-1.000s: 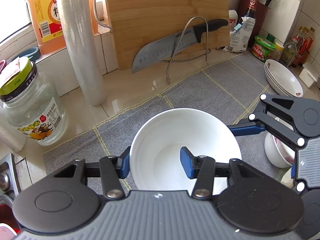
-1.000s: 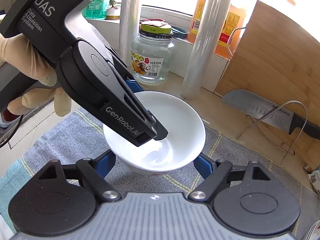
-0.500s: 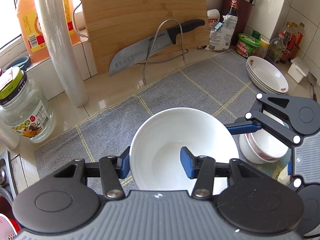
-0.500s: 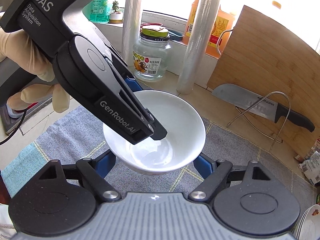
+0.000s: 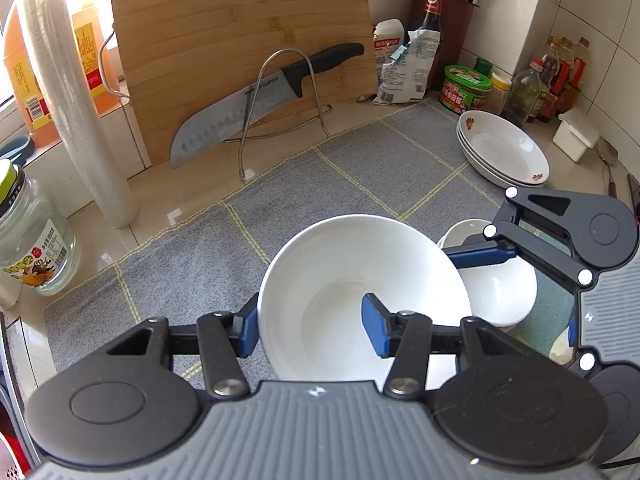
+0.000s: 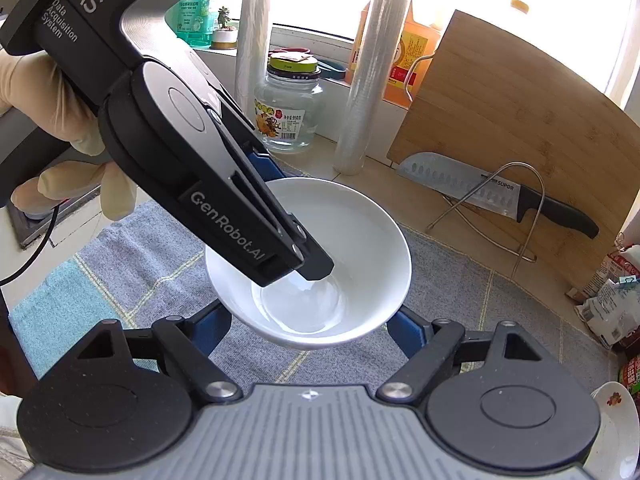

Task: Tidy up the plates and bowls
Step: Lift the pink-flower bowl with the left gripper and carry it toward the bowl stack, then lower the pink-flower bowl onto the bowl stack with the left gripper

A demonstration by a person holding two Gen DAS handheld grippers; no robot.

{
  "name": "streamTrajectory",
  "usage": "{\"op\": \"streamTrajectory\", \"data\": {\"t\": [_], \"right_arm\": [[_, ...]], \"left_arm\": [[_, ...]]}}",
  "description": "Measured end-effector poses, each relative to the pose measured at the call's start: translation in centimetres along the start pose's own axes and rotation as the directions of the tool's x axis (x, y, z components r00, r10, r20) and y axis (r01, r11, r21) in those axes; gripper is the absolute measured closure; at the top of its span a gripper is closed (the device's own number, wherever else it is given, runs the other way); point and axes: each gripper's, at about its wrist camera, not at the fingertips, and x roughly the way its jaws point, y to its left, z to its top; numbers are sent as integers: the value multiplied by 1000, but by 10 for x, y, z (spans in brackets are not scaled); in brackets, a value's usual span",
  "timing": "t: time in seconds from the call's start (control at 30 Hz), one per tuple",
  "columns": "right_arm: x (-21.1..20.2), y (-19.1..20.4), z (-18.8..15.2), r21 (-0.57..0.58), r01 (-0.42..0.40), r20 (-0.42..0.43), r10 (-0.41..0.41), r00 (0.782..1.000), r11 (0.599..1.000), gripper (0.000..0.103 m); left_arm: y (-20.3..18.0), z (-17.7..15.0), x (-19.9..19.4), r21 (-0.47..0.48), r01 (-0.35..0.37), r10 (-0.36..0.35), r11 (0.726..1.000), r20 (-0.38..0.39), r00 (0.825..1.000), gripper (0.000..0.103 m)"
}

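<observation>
A white bowl (image 5: 360, 256) hangs above the grey mat (image 5: 320, 184), held by both grippers. My left gripper (image 5: 312, 326) is shut on its near rim, one blue pad outside the wall and one inside. In the right wrist view my right gripper (image 6: 310, 330) clasps the same bowl (image 6: 360, 240) low on its sides, with a blue pad against each flank. Its finger (image 5: 480, 254) touches the bowl's right side in the left wrist view. A stack of small white bowls (image 5: 496, 288) sits just right of and below the held bowl. Stacked white plates (image 5: 502, 152) lie farther back right.
A knife (image 5: 240, 116) rests on a wire stand against the wooden cutting board (image 5: 240, 40). A film roll (image 5: 80, 128) and a glass jar (image 5: 32, 248) stand at the left. Bottles and condiment jars (image 5: 466, 88) crowd the back right corner. A gloved hand (image 6: 24, 80) holds the left gripper.
Both grippers have carried the bowl to the right across the mat and slightly up. The small bowl stack and the plates now sit closer, and the jar has slid toward the left edge.
</observation>
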Motion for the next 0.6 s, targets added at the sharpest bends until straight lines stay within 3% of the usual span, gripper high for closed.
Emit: {"op": "streamTrajectory", "data": {"t": [0.6], "right_arm": [[-39,-29,-38,64,71,-4,-71,997,995,15]], "left_arm": [[-64,23,9,84,57,-58,995,8,998,49]]}}
